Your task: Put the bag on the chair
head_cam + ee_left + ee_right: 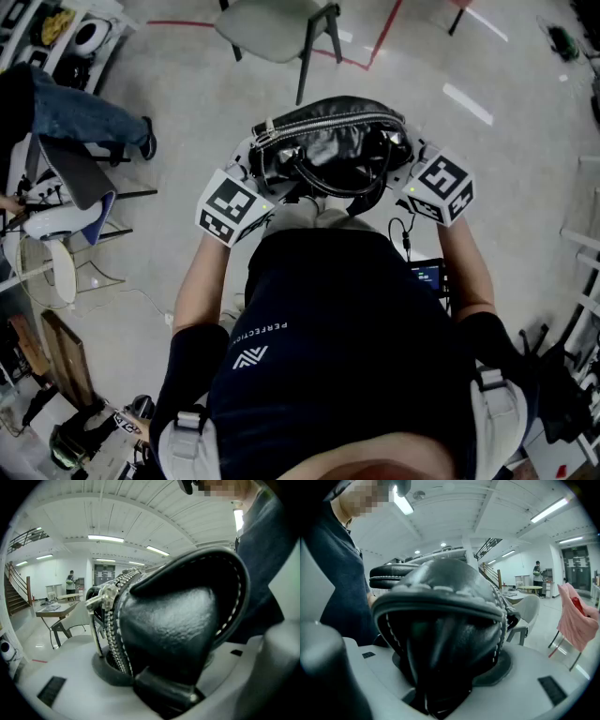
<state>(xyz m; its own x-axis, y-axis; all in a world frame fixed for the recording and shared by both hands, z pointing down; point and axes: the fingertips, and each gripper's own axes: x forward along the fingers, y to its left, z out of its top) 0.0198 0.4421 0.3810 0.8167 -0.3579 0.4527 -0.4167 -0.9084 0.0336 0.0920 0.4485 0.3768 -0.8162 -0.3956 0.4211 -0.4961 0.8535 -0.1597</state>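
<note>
You have the bag [328,150] up in front of you, carried between both grippers. The left gripper [255,173] has its fingers clamped on one end and the right gripper [410,164] on the other. The chair [274,28] stands ahead on the floor, its seat bare. You've yet to reach it, lower the bag onto the seat and let go.

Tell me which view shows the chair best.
Head view: the chair stands just ahead of the bag, seat and legs clear. Both gripper views are mostly bag, with only a slice of chair at its side.
</note>
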